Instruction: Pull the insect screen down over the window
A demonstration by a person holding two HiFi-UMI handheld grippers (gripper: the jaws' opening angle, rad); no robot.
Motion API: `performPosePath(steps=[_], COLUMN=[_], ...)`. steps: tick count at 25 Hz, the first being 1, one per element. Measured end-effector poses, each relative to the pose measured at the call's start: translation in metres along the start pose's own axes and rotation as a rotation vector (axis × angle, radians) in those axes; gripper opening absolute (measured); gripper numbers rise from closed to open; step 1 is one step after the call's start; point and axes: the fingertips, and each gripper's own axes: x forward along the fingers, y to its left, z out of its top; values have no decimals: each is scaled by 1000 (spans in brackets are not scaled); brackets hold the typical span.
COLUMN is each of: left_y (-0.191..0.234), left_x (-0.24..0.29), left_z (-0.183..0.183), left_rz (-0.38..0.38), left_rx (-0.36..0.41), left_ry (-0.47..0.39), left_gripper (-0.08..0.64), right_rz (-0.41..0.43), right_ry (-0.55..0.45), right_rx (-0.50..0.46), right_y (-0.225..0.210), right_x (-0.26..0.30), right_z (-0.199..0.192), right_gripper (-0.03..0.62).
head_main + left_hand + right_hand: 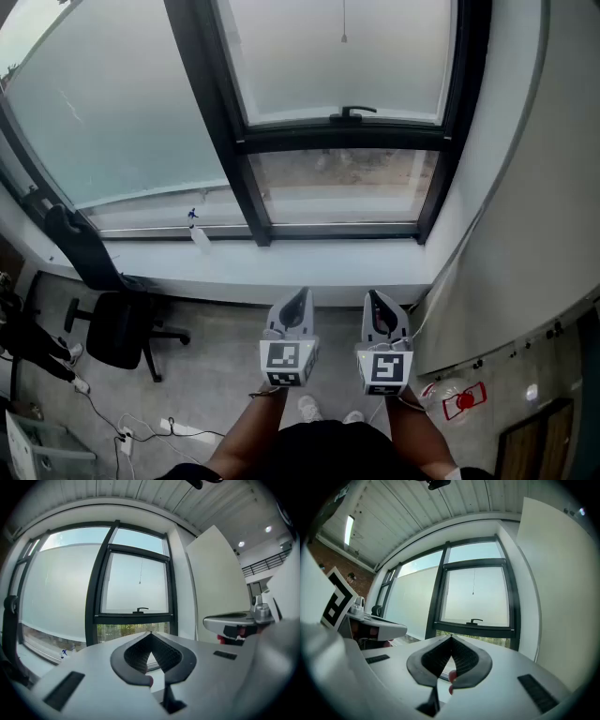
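Observation:
A dark-framed window [253,141] fills the wall ahead. Its right sash has a milky upper pane [342,56], a black handle [352,112] on the crossbar, and a clear lower pane [342,183]. In front of the upper pane hangs a thin pull cord [344,37] with a small end piece; the same cord [139,582] [472,592] shows in both gripper views. My left gripper [302,292] [150,633] and right gripper [373,295] [451,637] are held side by side, level, well short of the sill. Both are shut with nothing between the pads.
A spray bottle [195,225] stands on the sill [281,262]. Below left are a black office chair [117,328] and a power strip with cables [173,428] on the floor. A white wall panel [553,187] closes off the right side. A dark object [80,246] leans at the left window corner.

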Motion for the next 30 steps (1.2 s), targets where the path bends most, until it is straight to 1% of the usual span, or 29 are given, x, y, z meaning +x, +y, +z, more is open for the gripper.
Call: performPosePath(steps=[8,12,16,23,30], left_y=[2,8,7,15,30], left_x=[1,1,6,7,10], left_z=[-3,1,0,-2,-6], left_rz=[-8,-4,-8,-18,-43], left_rx=[3,20,10,1,4], left_ry=[1,-6,-11,-4,2], left_gripper=[3,3,3,3,3], right_rz=[21,23,12,14,1], right_ry=[-3,-22,11,28,28], right_rx=[-7,3,-29,-41,-50], right_y=[8,10,0,8,18], right_x=[9,14,17,24,38], right_z=[-2,3,-11,-12,-7], right_gripper=[5,5,5,6,5])
